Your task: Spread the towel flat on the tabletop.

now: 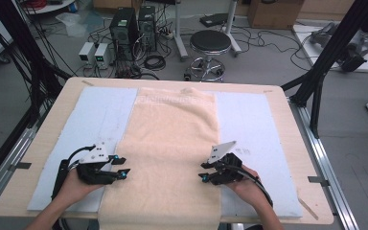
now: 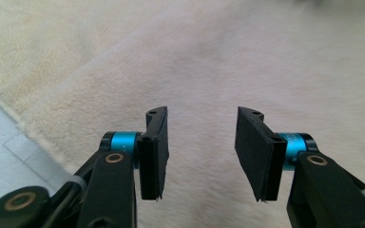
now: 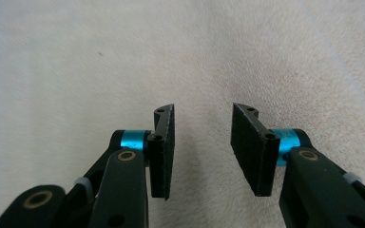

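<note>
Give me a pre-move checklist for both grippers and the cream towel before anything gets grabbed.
1. Left gripper jaws apart, nothing between them: ok.
2. Right gripper jaws apart, nothing between them: ok.
3. Towel spread flat along the table's middle: ok.
4. Both grippers at the towel's side edges, facing inward: ok.
5. Pads touching the towel: cannot tell.
6. Towel's near end hangs over the table edge: ok.

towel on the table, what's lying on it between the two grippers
Nothing: in the high view the stretch of cream towel between the left gripper and the right gripper is bare cloth.
</note>
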`<control>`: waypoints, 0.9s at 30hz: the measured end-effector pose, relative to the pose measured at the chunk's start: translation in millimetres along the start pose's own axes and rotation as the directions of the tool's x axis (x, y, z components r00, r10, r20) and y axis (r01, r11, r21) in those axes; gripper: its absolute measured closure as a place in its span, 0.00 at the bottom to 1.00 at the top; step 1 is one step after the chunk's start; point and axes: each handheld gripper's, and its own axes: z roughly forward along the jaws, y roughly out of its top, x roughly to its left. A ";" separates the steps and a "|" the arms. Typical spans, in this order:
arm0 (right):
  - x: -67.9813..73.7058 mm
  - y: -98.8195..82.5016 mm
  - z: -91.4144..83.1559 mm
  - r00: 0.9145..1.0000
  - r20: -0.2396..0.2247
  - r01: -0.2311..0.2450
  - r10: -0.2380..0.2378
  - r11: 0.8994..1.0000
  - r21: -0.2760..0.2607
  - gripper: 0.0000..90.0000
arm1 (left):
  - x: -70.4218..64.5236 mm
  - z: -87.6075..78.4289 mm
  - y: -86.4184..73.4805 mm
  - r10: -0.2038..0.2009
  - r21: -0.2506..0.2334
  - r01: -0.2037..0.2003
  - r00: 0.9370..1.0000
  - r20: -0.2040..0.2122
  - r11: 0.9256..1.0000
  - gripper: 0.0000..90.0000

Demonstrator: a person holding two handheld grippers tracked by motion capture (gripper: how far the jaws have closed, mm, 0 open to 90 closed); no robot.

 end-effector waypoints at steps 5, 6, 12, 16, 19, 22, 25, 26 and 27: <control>-7.8 -4.4 8.4 0.999 -0.020 -0.033 0.033 0.999 0.015 0.76 | 3.8 16.6 -6.8 0.016 0.061 -0.017 0.999 0.028 0.998 0.70; -7.9 -4.6 8.1 0.999 -0.024 -0.033 0.034 0.999 0.015 0.80 | 3.4 16.4 -7.1 0.012 0.059 -0.014 0.999 0.033 0.998 0.75; -8.0 -5.2 7.2 0.997 -0.077 -0.030 0.031 0.999 0.012 0.94 | -1.4 15.1 -4.4 -0.008 0.082 0.006 1.000 0.023 0.997 0.95; 2.7 -3.2 -2.1 0.996 -0.091 -0.018 0.018 1.000 -0.006 0.95 | -15.5 1.8 -3.3 0.017 0.069 -0.020 0.999 0.046 0.997 0.96; 19.0 -3.8 -17.2 0.995 -0.100 0.001 -0.007 0.998 -0.058 0.94 | -34.3 -19.4 -5.6 0.044 0.038 -0.046 0.998 0.055 0.998 0.96; 39.3 -5.9 -30.0 0.993 -0.118 0.017 -0.027 0.997 -0.078 0.94 | -58.1 -40.9 -9.8 0.070 0.018 -0.071 0.995 0.067 0.997 0.96; 62.2 -6.1 -41.2 0.986 -0.160 0.034 -0.052 0.993 -0.116 0.89 | -83.2 -58.0 -15.3 0.089 0.006 -0.090 0.992 0.085 0.996 0.95; 68.3 -5.9 -45.5 0.984 -0.163 0.048 -0.069 0.990 -0.131 0.86 | -88.3 -62.7 -17.1 0.081 0.001 -0.082 0.992 0.094 0.997 0.95; 72.6 -5.5 -50.1 0.983 -0.167 0.048 -0.071 0.989 -0.139 0.84 | -90.2 -66.7 -18.0 0.061 -0.003 -0.061 0.991 0.122 0.998 0.93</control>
